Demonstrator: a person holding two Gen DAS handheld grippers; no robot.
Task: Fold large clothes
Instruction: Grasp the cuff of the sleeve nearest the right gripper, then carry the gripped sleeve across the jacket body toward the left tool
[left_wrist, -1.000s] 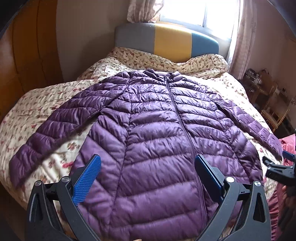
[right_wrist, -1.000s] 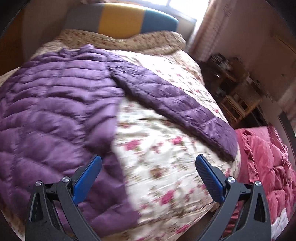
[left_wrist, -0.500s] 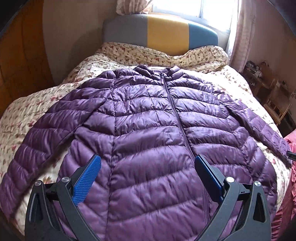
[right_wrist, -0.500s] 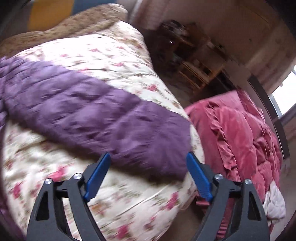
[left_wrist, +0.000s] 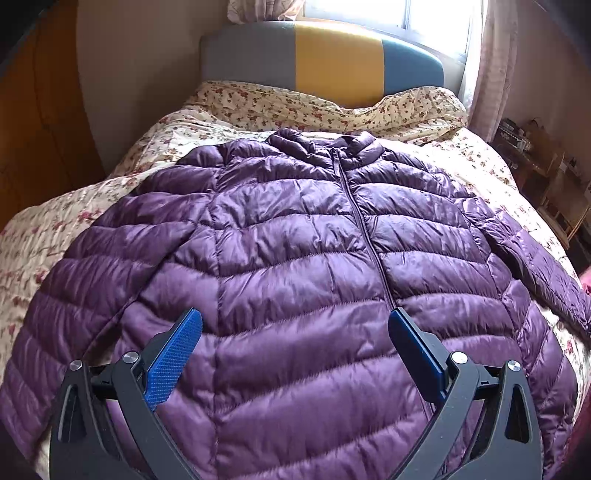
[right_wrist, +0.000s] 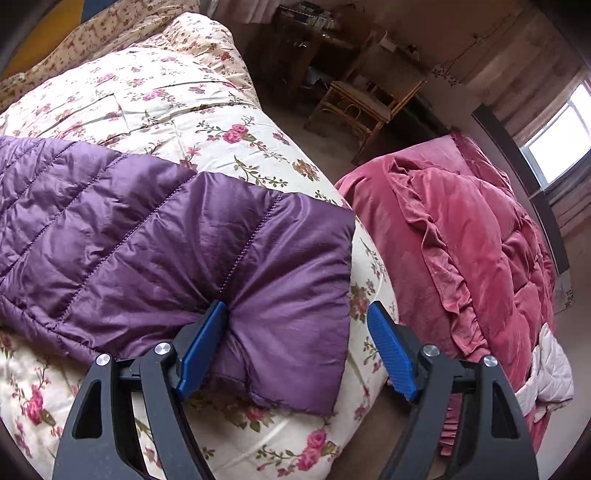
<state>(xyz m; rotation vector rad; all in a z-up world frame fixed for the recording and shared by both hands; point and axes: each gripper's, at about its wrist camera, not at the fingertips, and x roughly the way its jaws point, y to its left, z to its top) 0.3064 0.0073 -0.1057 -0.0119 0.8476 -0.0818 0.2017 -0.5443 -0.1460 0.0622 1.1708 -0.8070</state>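
Note:
A purple quilted puffer jacket (left_wrist: 288, 236) lies zipped and face up on the bed, sleeves spread to both sides. My left gripper (left_wrist: 293, 317) hovers open above its lower front, with the zip near the right finger and nothing between the pads. In the right wrist view the end of the jacket's right sleeve (right_wrist: 258, 251) lies at the bed's corner. My right gripper (right_wrist: 295, 308) straddles the cuff. Its left finger (right_wrist: 203, 343) dents the fabric, while its right finger (right_wrist: 391, 354) stands clear past the cuff's edge, so nothing is clamped.
The bed carries a cream floral quilt (right_wrist: 177, 103) and ends in a grey, yellow and blue headboard (left_wrist: 332, 62). A heap of red bedding (right_wrist: 461, 229) sits right of the bed corner. A rattan chair (right_wrist: 362, 103) stands beyond. A wooden wardrobe (left_wrist: 37, 129) is at left.
My left gripper has moved in over the jacket's body. My right gripper swung right along the sleeve and down to its cuff, and its jaws narrowed a little.

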